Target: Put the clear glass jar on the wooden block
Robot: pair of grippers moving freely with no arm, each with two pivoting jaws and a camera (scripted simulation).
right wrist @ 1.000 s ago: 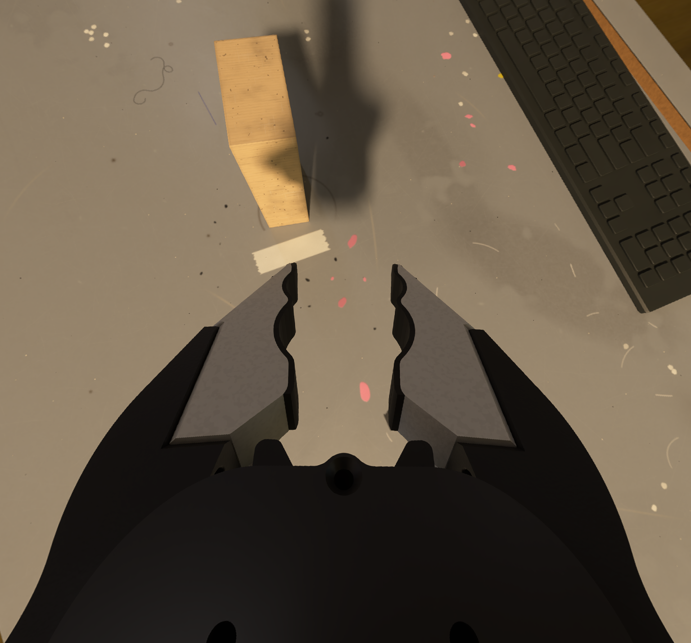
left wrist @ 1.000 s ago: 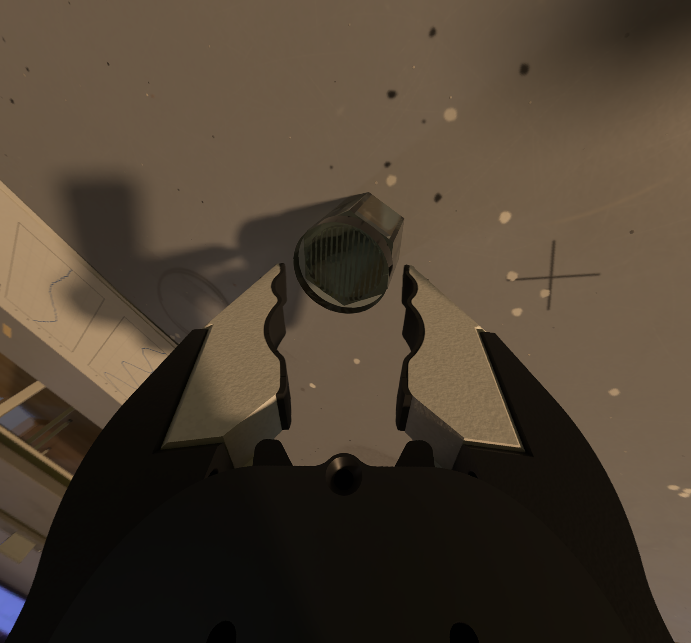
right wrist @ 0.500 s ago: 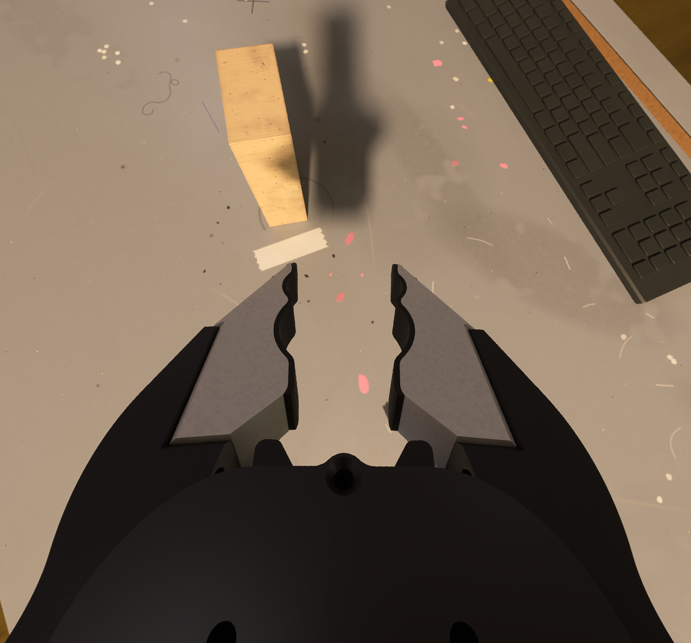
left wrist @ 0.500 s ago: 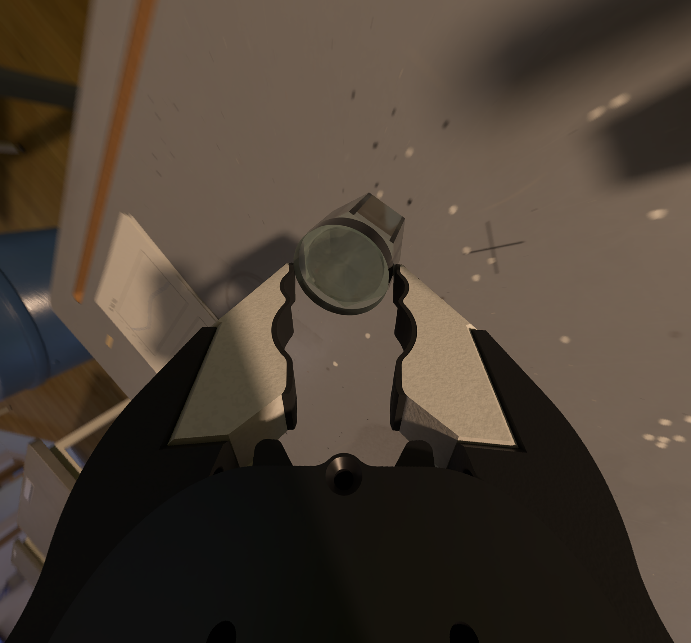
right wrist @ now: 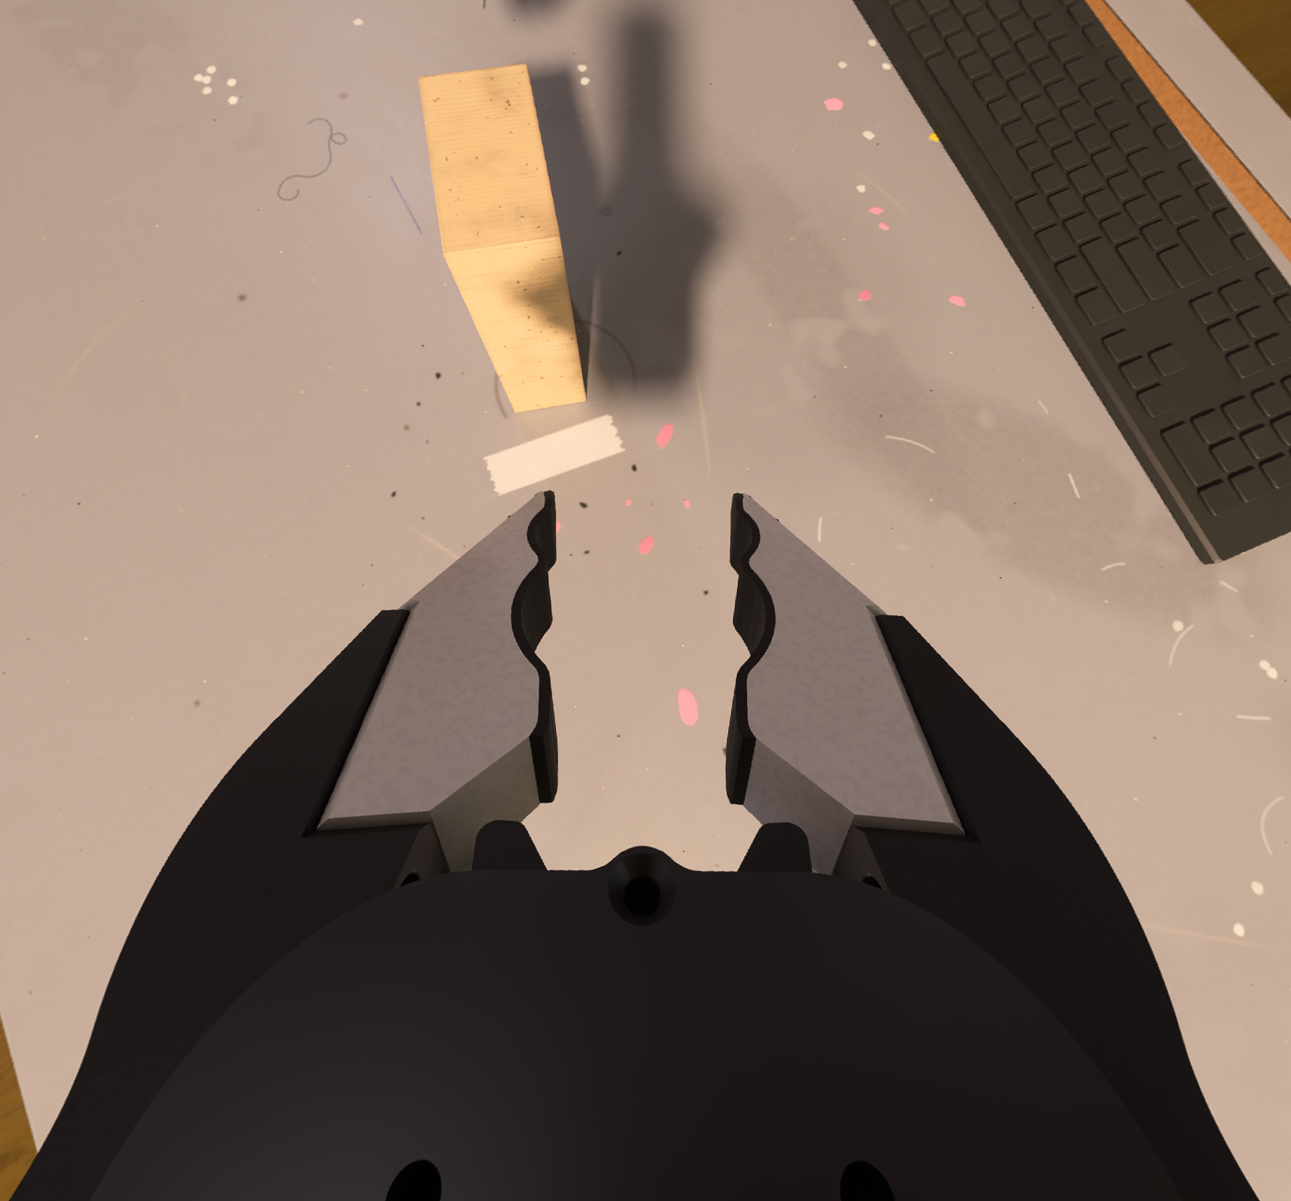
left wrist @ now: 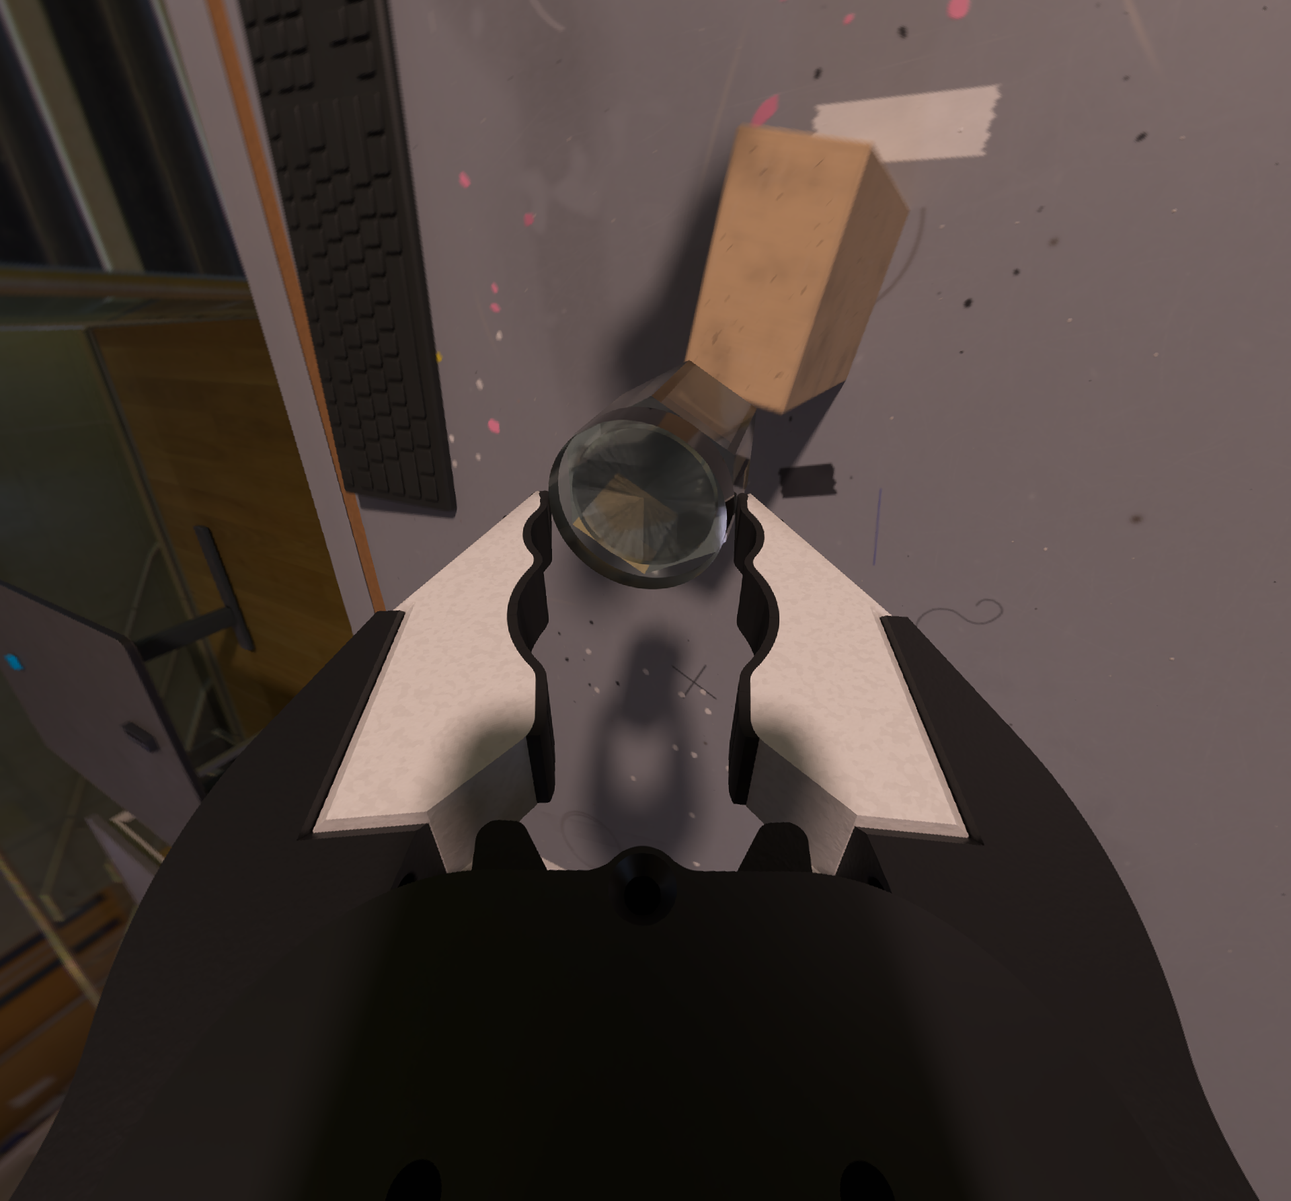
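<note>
1. Grey desk surface (right wrist: 209, 539), speckled with paint flecks and scribbles, fills both my views; a black keyboard (right wrist: 1118, 245) lies along its orange-trimmed edge, and a strip of pale tape (right wrist: 552, 453) sits just beside the near end of the wooden block (right wrist: 492, 189).
2. My left gripper (left wrist: 641, 518) is clamped on the clear glass jar (left wrist: 639, 504) at the very tips of the fingers, holding it in the air with its round end towards my camera. Seen from here the jar overlaps the block's (left wrist: 782, 273) nearer end; I cannot tell how far above it.
3. My right gripper (right wrist: 641, 511) hovers over the desk with its jaws apart and nothing between them, short of the tape.
4. Judged risks:
   - A hold this shallow, on smooth glass, could let the jar slip or twist as I carry it.
   - The jar looks tilted; set down like that, it may tip and roll off.
   - The block's top is narrow, so a small sideways error would land the jar on an edge.
   - Opening too high would drop it.
</note>
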